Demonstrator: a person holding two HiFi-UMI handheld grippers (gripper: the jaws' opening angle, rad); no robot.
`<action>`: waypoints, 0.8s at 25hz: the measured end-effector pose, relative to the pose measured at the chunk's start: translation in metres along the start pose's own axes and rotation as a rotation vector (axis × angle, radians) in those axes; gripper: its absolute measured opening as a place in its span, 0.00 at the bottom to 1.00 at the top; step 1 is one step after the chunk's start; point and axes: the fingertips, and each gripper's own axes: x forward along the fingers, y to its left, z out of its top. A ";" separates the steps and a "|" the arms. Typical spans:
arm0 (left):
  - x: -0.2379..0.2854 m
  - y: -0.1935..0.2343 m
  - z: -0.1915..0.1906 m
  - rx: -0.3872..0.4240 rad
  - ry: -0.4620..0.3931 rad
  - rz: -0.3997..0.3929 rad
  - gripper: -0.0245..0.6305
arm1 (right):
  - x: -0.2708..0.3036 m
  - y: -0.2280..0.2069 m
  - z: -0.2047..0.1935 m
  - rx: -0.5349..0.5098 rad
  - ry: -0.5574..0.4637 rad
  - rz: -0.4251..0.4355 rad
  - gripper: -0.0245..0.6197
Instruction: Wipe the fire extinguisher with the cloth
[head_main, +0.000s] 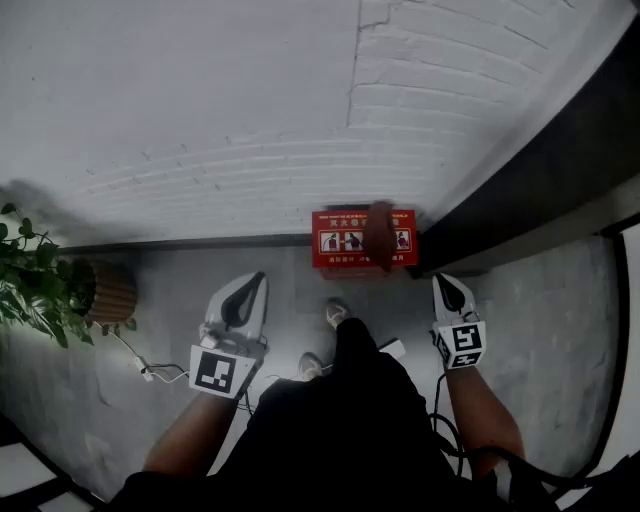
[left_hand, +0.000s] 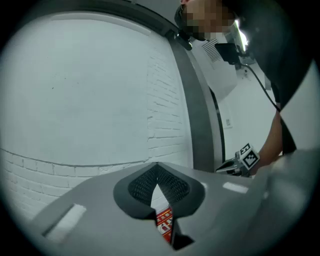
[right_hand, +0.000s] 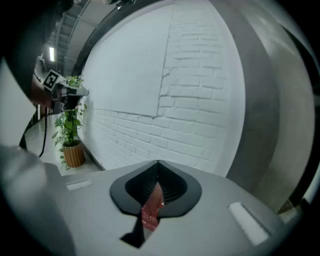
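Note:
A red fire extinguisher box (head_main: 345, 240) with picture labels stands on the floor against the white brick wall. A brownish cloth (head_main: 379, 233) hangs over its front, right of the middle. My left gripper (head_main: 254, 283) is held short of the box and to its left, jaws shut and empty. My right gripper (head_main: 444, 284) hovers to the right of the box, also shut with nothing in it. In the left gripper view a strip of the red box (left_hand: 165, 224) shows below the closed tips of that gripper (left_hand: 157, 167). Box and cloth (right_hand: 151, 206) show the same way under the right gripper (right_hand: 158, 164).
A potted plant (head_main: 103, 291) in a wicker pot stands at the left by the wall, and a cable with a plug (head_main: 146, 372) lies on the floor near it. A dark pillar (head_main: 530, 195) runs along the right. The person's shoes (head_main: 337, 313) are just in front of the box.

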 end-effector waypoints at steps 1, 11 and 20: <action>0.005 0.010 -0.004 -0.005 0.027 0.031 0.04 | 0.023 -0.007 -0.010 -0.002 0.041 0.024 0.04; 0.022 0.119 0.002 0.033 0.209 0.403 0.04 | 0.227 -0.028 -0.136 0.033 0.567 0.251 0.30; -0.060 0.136 0.005 0.054 0.373 0.619 0.04 | 0.289 -0.021 -0.212 -0.100 0.855 0.304 0.35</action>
